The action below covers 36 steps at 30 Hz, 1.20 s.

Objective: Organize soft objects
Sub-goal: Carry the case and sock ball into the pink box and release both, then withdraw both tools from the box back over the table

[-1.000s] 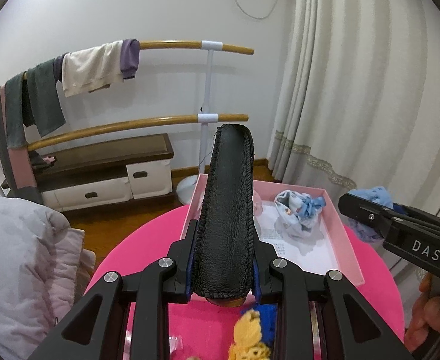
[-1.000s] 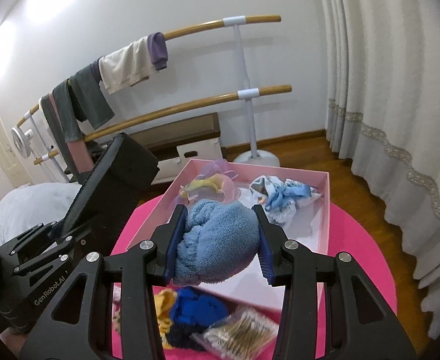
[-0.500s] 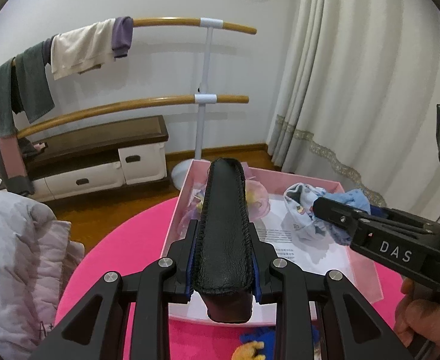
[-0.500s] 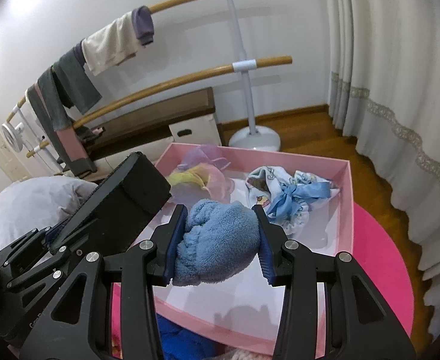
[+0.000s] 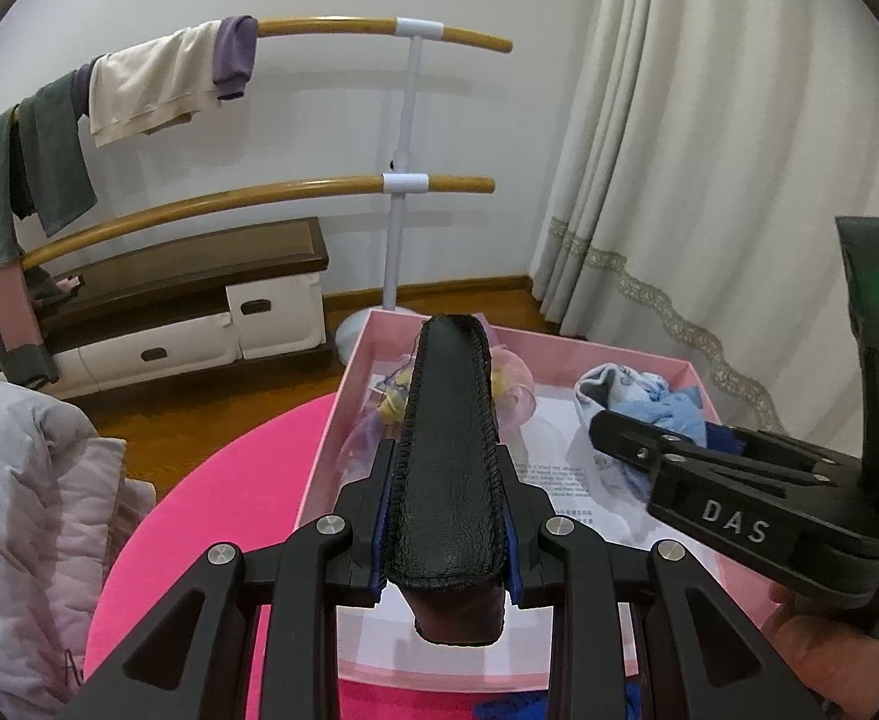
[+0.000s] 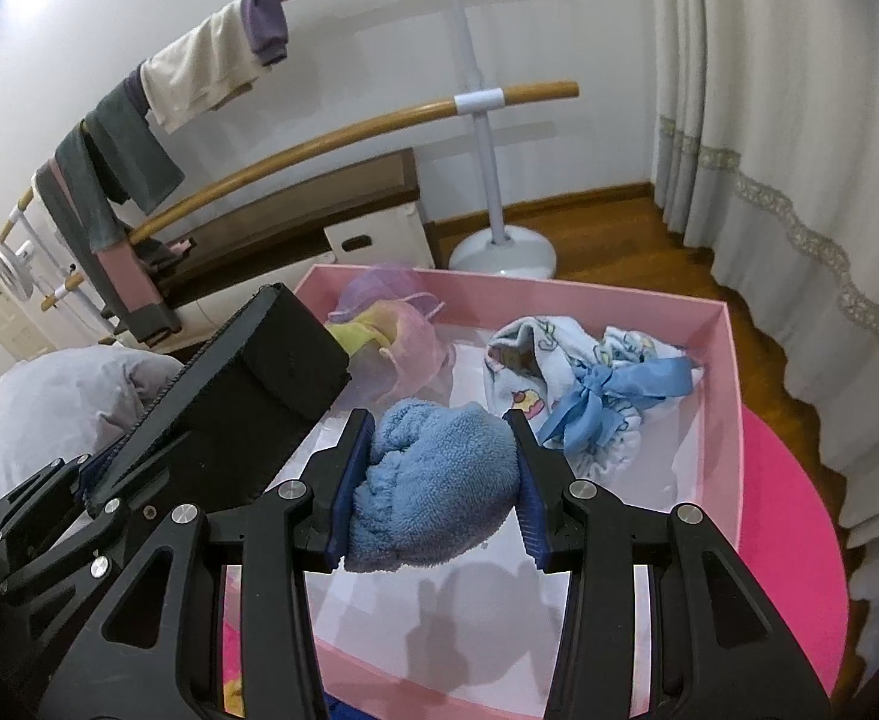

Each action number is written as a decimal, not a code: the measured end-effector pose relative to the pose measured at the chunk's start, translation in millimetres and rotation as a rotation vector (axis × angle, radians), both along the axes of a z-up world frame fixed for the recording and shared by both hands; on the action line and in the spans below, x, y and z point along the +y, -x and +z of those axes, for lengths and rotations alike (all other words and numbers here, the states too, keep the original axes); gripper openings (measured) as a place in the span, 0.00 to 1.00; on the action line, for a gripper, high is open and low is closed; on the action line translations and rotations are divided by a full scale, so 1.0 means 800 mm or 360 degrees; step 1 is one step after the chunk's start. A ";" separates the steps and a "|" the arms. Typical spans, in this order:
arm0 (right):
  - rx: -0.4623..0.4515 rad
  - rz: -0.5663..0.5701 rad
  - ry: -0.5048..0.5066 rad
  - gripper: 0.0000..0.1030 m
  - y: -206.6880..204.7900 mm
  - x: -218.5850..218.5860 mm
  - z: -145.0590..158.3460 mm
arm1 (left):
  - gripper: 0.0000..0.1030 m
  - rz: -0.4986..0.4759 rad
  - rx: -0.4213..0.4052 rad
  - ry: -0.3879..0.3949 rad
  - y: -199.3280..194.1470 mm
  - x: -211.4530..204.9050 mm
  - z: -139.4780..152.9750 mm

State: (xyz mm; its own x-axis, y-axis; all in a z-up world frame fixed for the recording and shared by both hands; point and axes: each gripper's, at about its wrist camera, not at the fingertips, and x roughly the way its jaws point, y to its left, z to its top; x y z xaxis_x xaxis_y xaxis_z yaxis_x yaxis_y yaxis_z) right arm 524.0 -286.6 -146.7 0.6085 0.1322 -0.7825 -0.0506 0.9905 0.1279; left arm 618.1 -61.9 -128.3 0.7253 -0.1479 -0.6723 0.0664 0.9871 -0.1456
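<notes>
My left gripper [image 5: 445, 516] is shut on a long black leather case [image 5: 446, 456], which points out over the open pink box [image 5: 709, 402]. The same case [image 6: 241, 396] shows at the left of the right wrist view. My right gripper [image 6: 442, 480] is shut on a fluffy blue towel bundle [image 6: 433, 486], held above the box's white floor [image 6: 487, 618]. Inside the pink box [image 6: 724, 396] lie a printed white pouch with a blue ribbon [image 6: 583, 384] and a pink and yellow mesh puff [image 6: 397, 330]. In the left wrist view the right gripper [image 5: 667, 450] reaches in from the right.
The box rests on a round magenta table [image 6: 799, 540]. Blue and yellow soft items [image 5: 511, 708] lie on the table in front of the box. A grey padded coat [image 5: 25, 510] lies at the left. A two-bar rack with hung clothes [image 5: 157, 78], a low cabinet [image 5: 187, 312] and curtains [image 5: 709, 150] stand behind.
Both grippers have moved forward and down, from above the table's near items to over the box. The black case and the blue towel stay gripped.
</notes>
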 end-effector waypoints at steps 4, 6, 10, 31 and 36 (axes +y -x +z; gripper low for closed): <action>0.0034 -0.0010 -0.0007 0.43 -0.005 0.002 -0.008 | 0.45 0.0014 0.0023 -0.0026 -0.006 0.000 -0.011; 0.0039 -0.0021 -0.0008 0.46 -0.006 0.001 -0.009 | 0.53 0.0031 0.0006 -0.0039 0.002 -0.001 -0.012; 0.0029 -0.0043 -0.0037 0.67 -0.002 -0.005 -0.007 | 0.73 0.0058 -0.0035 -0.0064 0.013 0.001 -0.007; -0.0197 -0.0187 -0.0018 1.00 0.114 -0.015 0.064 | 1.00 0.0122 -0.0223 -0.0188 0.199 -0.009 0.042; -0.0281 -0.0234 -0.0025 1.00 0.172 -0.015 0.080 | 1.00 0.0105 -0.0237 -0.0204 0.253 -0.016 0.056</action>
State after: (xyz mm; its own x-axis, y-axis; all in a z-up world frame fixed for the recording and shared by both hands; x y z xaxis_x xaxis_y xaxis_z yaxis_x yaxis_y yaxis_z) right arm 386.0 -298.3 -82.9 0.7492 0.0435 -0.6609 0.0710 0.9868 0.1455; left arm 415.8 -74.6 -83.4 0.8234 -0.0169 -0.5672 0.0124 0.9999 -0.0119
